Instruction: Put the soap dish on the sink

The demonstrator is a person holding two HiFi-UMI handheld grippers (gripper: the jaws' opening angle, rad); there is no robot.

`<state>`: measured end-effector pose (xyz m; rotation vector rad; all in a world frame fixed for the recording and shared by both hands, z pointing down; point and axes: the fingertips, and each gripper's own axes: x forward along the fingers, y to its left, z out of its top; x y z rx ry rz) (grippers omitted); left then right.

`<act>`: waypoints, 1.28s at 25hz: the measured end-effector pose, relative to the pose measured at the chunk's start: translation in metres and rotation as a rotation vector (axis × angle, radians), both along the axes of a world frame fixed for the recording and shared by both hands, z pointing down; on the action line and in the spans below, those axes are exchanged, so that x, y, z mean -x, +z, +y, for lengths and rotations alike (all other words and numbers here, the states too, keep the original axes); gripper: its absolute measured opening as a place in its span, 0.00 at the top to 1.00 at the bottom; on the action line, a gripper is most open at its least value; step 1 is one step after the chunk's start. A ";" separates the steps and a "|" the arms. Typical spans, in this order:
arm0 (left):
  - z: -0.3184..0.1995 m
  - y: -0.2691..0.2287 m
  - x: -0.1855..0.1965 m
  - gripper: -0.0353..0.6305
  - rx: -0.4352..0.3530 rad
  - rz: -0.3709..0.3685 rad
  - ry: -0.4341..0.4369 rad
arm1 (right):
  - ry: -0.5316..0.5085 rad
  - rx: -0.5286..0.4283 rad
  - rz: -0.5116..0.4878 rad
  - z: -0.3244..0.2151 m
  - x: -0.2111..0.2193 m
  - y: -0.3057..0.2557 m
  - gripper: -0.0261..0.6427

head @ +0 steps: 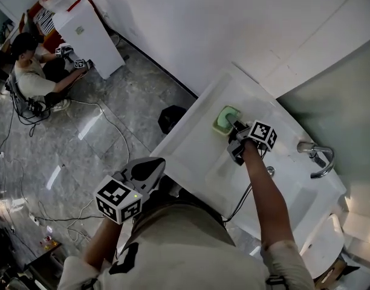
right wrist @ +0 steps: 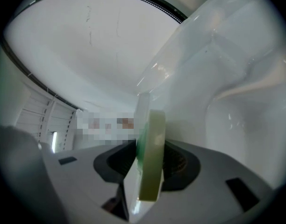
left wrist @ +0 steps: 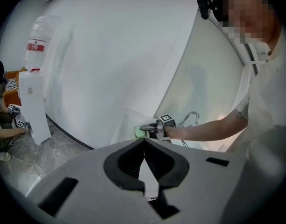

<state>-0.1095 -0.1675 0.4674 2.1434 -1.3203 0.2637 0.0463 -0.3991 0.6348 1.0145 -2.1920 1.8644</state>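
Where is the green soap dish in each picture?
Head view: pale green plastic soap dish right of centre, at the right claw's tip.
Left gripper view: dish small, at centre.
Right gripper view: dish edge-on in the claw, low centre.
Shared landmark: white sink.

The bottle's red label (left wrist: 35, 46) is too small to read.
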 end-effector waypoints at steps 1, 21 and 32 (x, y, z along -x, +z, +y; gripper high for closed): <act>0.001 -0.001 0.005 0.92 -0.002 -0.003 -0.012 | -0.002 -0.007 0.013 0.000 0.000 0.000 0.75; 0.010 0.001 0.009 0.92 -0.004 -0.018 0.008 | -0.083 -0.088 0.244 0.004 0.000 0.002 0.65; 0.000 0.000 -0.033 0.92 0.028 -0.089 0.038 | -0.085 -0.047 0.080 -0.001 -0.004 0.003 0.71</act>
